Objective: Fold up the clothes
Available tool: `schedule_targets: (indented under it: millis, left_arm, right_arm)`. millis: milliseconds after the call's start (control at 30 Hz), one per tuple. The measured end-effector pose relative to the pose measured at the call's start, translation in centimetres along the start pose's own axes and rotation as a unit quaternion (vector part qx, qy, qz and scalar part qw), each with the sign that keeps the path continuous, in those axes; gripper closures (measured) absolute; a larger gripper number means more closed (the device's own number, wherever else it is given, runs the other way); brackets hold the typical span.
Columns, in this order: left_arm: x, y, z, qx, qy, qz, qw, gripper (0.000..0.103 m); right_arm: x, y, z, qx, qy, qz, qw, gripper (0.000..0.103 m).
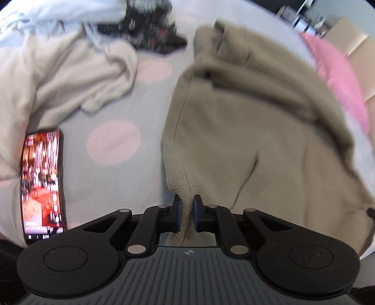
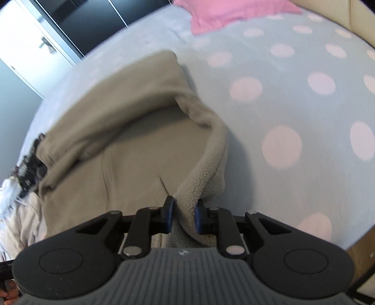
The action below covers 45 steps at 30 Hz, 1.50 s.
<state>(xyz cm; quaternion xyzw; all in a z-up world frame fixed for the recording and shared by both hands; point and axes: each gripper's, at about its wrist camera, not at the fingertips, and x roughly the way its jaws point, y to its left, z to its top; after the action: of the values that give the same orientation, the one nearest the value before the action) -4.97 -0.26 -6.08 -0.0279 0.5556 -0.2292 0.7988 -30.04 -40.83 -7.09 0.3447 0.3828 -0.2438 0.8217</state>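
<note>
Right hand-held gripper clamped on fleecy edge of tan fleece garment. Garment spread over grey bed cover with pink dots. Pink cloth at far end. Dark patterned garment and cream garment at left.

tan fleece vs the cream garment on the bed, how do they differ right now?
The tan fleece is clamped at its near edge by the left gripper and the right gripper; the cream garment is held by neither. The tan fleece is spread fairly flat; the cream garment is crumpled. Tan fleece is darker. Both lie on the spotted bed cover.
</note>
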Motion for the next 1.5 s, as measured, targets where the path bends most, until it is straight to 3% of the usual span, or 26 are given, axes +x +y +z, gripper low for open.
schedule_targets:
  millis: [67,100,267,500,733,967,1067,1167,1300,1433,1500]
  left_arm:
    - [-1.3,0.1,0.7,-0.005,-0.018,-0.022,0.9996,0.096]
    - [-1.8,0.2,1.3,-0.007,-0.027,-0.031,0.9991,0.096]
    - [-2.5,0.4,5.9,-0.005,-0.052,-0.061,0.9968,0.096]
    - [-2.7,-1.4,12.5,0.022,-0.083,-0.064,0.9943,0.096]
    - [1.5,-1.8,18.5,-0.013,-0.071,-0.082,0.994,0.096]
    - [6.7,0.0,21.6,-0.087,-0.043,-0.102,0.9901,0.094]
    - [8.0,-0.2,22.2,-0.083,-0.043,-0.079,0.9925,0.093]
    - [6.9,-0.4,22.8,-0.076,-0.093,-0.047,0.9917,0.093]
    - [4.3,0.0,23.5,-0.093,-0.145,-0.066,0.9828,0.086]
    - [2.7,-1.8,22.8,-0.037,-0.176,-0.048,0.9826,0.083]
    - [2.3,-2.8,22.3,-0.002,-0.183,-0.034,0.9825,0.075]
  right_arm:
    - [-0.7,0.0,0.9,0.005,-0.028,0.007,1.0,0.085]
    - [-1.1,-0.1,1.5,0.009,-0.045,0.009,0.999,0.093]
    - [-1.9,-0.6,5.0,0.064,-0.081,0.055,0.993,0.093]
    - [-0.1,2.7,9.4,0.024,-0.113,0.049,0.992,0.094]
    - [4.0,3.2,13.0,0.058,-0.099,0.033,0.993,0.094]
    - [8.9,3.5,16.5,0.105,-0.075,0.018,0.991,0.093]
    - [10.6,3.6,17.7,0.122,-0.065,0.011,0.99,0.089]
    - [11.0,3.6,18.3,0.138,-0.06,0.012,0.989,0.084]
    - [10.1,3.9,18.5,0.149,-0.068,0.021,0.986,0.071]
    - [8.4,4.8,18.3,0.122,-0.092,0.026,0.988,0.064]
    - [7.1,5.3,18.2,0.098,-0.117,0.021,0.988,0.054]
